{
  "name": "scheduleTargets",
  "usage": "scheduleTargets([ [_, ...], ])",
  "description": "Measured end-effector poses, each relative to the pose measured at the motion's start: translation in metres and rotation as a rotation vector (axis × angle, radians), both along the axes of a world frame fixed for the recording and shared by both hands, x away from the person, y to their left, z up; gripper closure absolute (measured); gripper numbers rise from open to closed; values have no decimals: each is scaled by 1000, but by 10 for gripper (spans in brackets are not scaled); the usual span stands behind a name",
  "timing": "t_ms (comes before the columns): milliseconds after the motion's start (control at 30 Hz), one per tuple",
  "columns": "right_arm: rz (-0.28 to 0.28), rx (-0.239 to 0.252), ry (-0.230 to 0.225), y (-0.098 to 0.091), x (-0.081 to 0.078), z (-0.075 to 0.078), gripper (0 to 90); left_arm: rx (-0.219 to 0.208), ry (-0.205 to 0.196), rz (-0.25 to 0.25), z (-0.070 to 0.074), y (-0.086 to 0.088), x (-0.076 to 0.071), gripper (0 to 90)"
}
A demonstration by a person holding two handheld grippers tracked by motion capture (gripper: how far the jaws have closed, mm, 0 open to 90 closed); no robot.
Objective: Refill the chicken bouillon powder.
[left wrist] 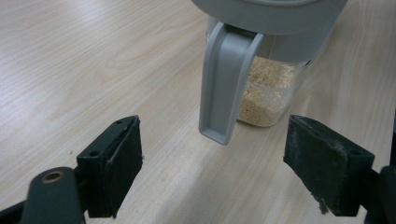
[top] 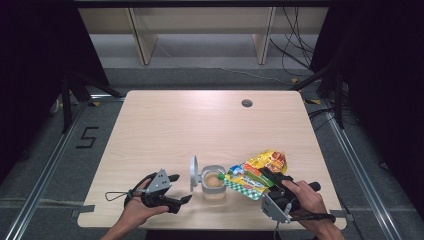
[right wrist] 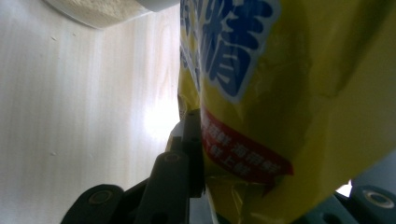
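While one yellow pouch [top: 257,172] lies tilted over the worktop [top: 165,130], its green-checked end reaches the rim of the single clear jar [top: 214,182] just beside it. Red and green print covers the pouch's crinkled foil, and the right gripper view shows blue characters on a white patch and a red band lower down. One jar stands there, partly filled with pale tan granules, its one grey lid [top: 193,173] flipped up on its left side. Two tongs are in play. The right tongs [top: 272,178] pinch the near end of the pouch, the black jaws pressed against the foil on both sides. The left tongs [top: 181,189] rest low on the worktop left of the jar, jaws spread wide and holding nothing, with the jar's grey latch hanging between them in the left gripper view.
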State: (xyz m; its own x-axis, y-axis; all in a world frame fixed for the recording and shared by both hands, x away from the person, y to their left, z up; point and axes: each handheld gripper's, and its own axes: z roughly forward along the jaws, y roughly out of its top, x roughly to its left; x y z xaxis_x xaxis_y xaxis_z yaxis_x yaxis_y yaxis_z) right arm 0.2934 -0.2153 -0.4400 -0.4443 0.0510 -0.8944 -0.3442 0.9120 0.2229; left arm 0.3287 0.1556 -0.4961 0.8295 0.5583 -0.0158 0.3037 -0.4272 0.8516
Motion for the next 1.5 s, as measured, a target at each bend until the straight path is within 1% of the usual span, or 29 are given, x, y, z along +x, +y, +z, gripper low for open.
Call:
scheduleTargets([
  [33,-11,13,14,0,-1,0,770,-1,-1,0,0,0,0,186],
  [67,-1,19,20,0,0,0,770,7,-4,0,0,1,0,186],
  [100,9,30,25,0,1,0,771,3,3,0,0,1,0,186],
  [133,-2,52,45,0,0,0,771,-4,16,7,0,0,-1,186],
  [167,8,70,52,-1,2,-1,771,-13,13,12,0,0,-1,186],
  [200,15,94,60,-2,4,-3,771,-2,-8,-5,1,1,0,186],
  [233,11,102,75,-3,6,-3,772,-2,-6,-3,1,1,0,186],
  [267,28,79,66,-4,9,-2,772,-1,-7,-4,1,1,0,186],
  [300,1,117,97,-5,9,-5,774,-5,6,3,1,0,-1,186],
  [367,-12,149,128,-8,14,-6,775,-5,14,10,0,0,-1,186],
  [400,-9,147,128,-10,18,-6,775,-2,9,11,1,1,0,186],
  [433,-41,189,165,-12,20,-7,775,-6,10,16,0,0,-1,186],
  [500,-67,249,200,-16,24,-9,780,-13,7,20,0,0,-1,186],
  [567,-46,265,213,-20,30,-8,783,-5,-10,13,1,1,0,186],
  [600,-54,287,230,-22,31,-9,783,-9,-7,15,1,1,0,186],
  [633,-74,318,256,-24,33,-10,784,7,-13,5,1,2,1,186],
  [667,-64,321,258,-25,36,-11,785,-15,9,14,1,1,-1,186],
  [733,-87,371,292,-29,39,-13,785,-19,4,11,1,1,-1,185],
  [833,-88,458,359,-35,46,-18,787,-17,4,6,2,1,0,186],
  [867,-103,486,378,-38,47,-20,789,-6,-12,-1,2,2,1,186],
  [900,-95,490,374,-40,49,-20,791,-9,-11,2,2,2,0,186],
  [967,-124,544,393,-47,51,-20,794,-10,-13,4,2,2,0,186],
  [1000,-130,560,398,-49,52,-21,794,-9,-10,-4,2,2,1,186],
  [1033,-135,593,411,-54,53,-22,795,-11,5,10,2,1,0,186],
  [1133,-149,658,432,-62,55,-23,796,-21,4,11,1,1,-1,185],
  [1200,-146,678,428,-66,57,-24,796,-14,1,11,2,1,-1,185],
  [1300,-161,717,445,-70,57,-26,796,-9,-7,11,2,2,0,185],
  [1433,-185,771,468,-75,57,-27,794,-31,2,18,2,0,-2,185],
  [1500,-200,795,485,-78,56,-29,792,-31,1,9,2,1,-1,185],
])
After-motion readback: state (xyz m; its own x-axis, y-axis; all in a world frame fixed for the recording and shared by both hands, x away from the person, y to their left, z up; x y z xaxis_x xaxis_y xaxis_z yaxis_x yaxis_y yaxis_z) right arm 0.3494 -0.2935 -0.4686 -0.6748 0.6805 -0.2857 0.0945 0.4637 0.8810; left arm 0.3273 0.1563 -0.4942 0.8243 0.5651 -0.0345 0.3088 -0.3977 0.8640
